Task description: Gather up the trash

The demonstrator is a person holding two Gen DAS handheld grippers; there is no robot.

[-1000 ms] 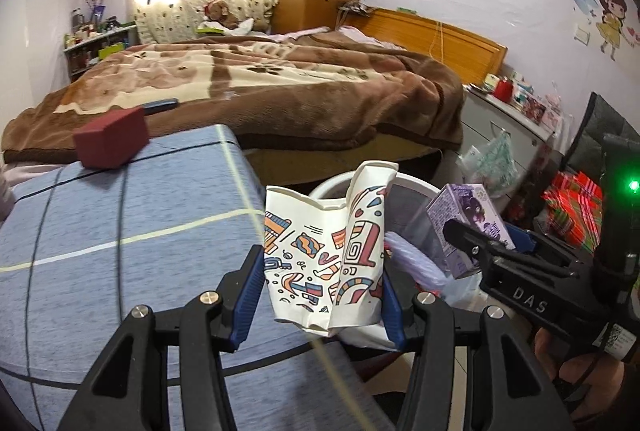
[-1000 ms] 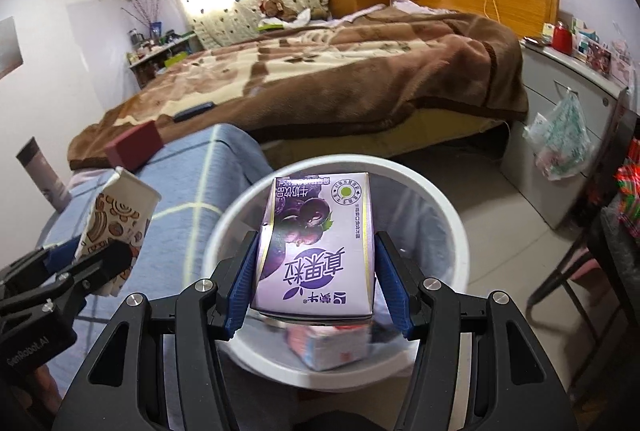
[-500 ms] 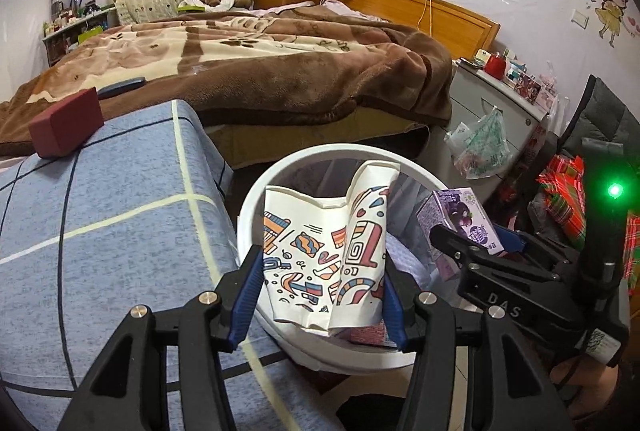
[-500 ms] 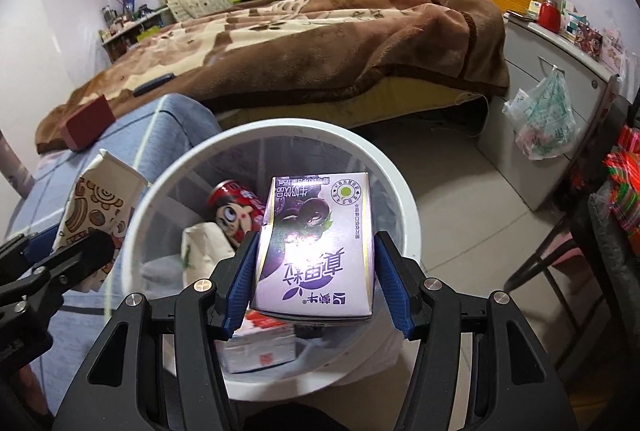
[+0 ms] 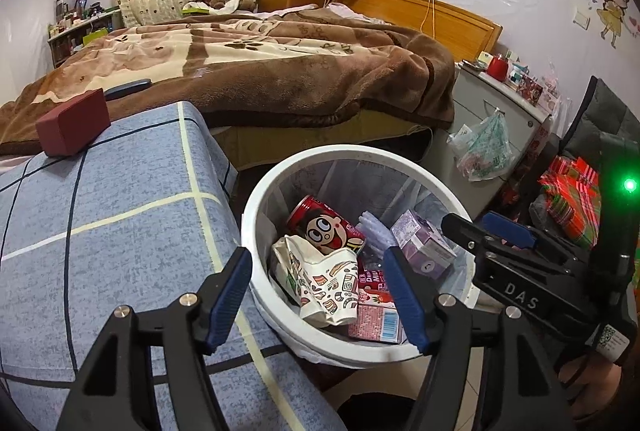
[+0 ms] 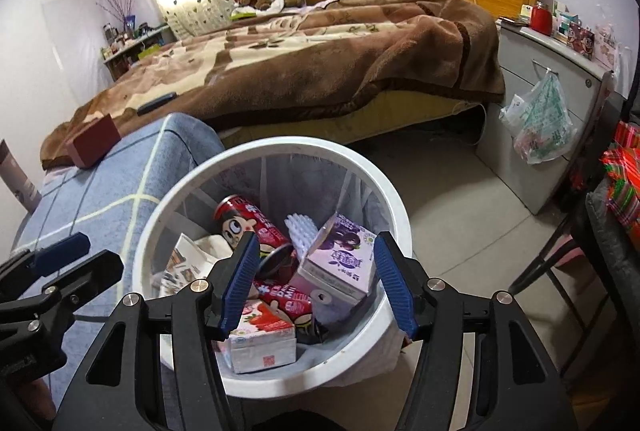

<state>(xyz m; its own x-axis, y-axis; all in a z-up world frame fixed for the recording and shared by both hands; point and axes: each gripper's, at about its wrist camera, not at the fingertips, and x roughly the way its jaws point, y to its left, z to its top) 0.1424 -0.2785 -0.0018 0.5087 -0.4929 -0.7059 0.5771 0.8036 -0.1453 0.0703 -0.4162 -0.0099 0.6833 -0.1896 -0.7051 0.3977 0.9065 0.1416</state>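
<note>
Both grippers, left gripper (image 5: 318,287) and right gripper (image 6: 314,281), gape empty (over the bin (image 5: 256,203)).

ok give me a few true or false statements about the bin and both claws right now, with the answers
1. The left claw is clamped on the patterned paper cup. False: its jaws are open and the cup lies in the white bin.
2. The purple drink carton lies inside the bin. True.
3. The right claw is open and holds nothing. True.
4. The bin holds nothing but its liner. False: a red can, cartons and the cup are in it.
5. A dark red box sits on the blue checked cloth. True.
</note>
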